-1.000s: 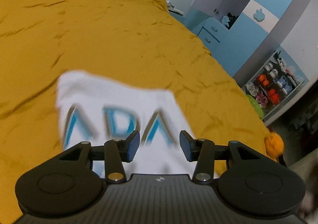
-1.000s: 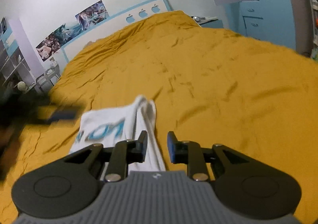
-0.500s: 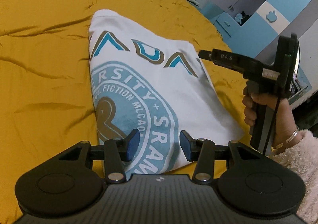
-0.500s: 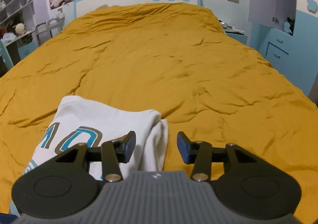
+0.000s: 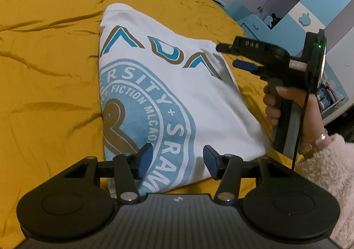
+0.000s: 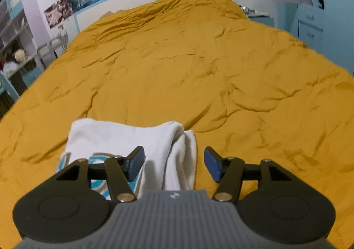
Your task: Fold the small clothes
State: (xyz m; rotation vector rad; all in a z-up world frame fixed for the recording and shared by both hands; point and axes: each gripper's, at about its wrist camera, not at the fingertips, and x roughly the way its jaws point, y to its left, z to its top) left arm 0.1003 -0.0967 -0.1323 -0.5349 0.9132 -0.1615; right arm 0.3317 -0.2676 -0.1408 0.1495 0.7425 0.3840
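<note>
One bed [image 6: 199,76] under a mustard cover fills both views, and on it lies one white shirt [image 5: 154,94] with a blue and tan crest, already folded into a compact rectangle and resting flat toward the near edge of the cover. In the left wrist view the shirt runs from about 11 o'clock down to 6 o'clock, and the left gripper [image 5: 176,162] hangs above its near end with fingers spread and nothing between them. The right gripper [image 5: 230,55] sits at 3 o'clock beside the shirt's far corner, held in a hand [image 5: 285,112]; its own view shows it [image 6: 174,165] spread wide over the layered right edge of the shirt, gripping nothing. I judge the folding to be nearly done, perhaps at a last halving or a tidy-up: the next move would call for each gripper to pinch all layers of an edge together. Two grippers, one shirt, one bed.
</note>
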